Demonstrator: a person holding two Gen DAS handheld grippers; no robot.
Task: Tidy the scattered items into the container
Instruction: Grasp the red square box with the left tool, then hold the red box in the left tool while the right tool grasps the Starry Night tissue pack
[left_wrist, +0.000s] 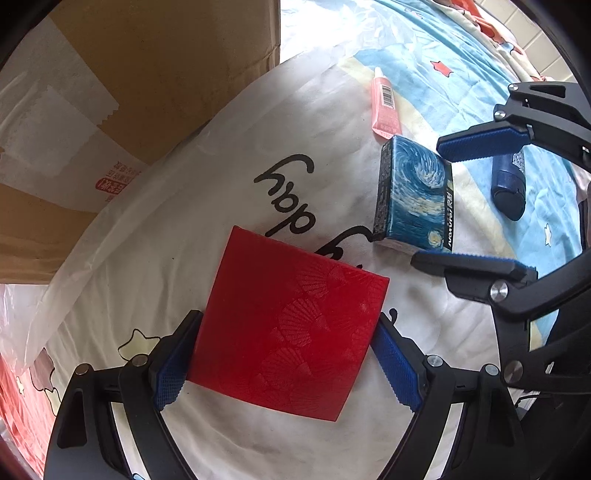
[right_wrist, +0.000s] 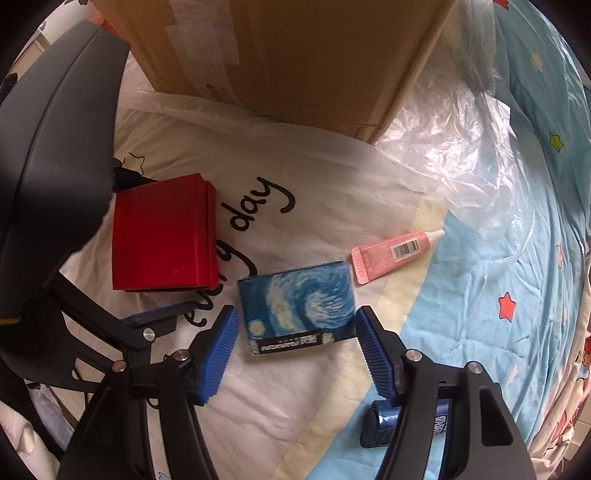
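A crinkled clear plastic sheet (right_wrist: 454, 155) lies at upper right, on a cartoon-printed bedspread (right_wrist: 517, 332) with stars and black lettering.

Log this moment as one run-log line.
left gripper: straddling red box, grip unclear | right gripper: open around starry-night box | pink tube, blue bottle: loose on bedding | cardboard box: waiting

A large brown cardboard box (right_wrist: 295, 55) is walling off the far edge of the white printed bedspread (right_wrist: 314, 177), with crumpled clear plastic sheeting (right_wrist: 461, 155) spreading beside it. Between the square red embossed box (left_wrist: 288, 332) and the blue swirl-painted rectangular box (right_wrist: 299, 306), a narrow strip of cloth is lying bare. A pink squeeze tube (right_wrist: 391, 254) and a dark blue cylindrical bottle (left_wrist: 509, 188) are crowding the swirl box's other sides.
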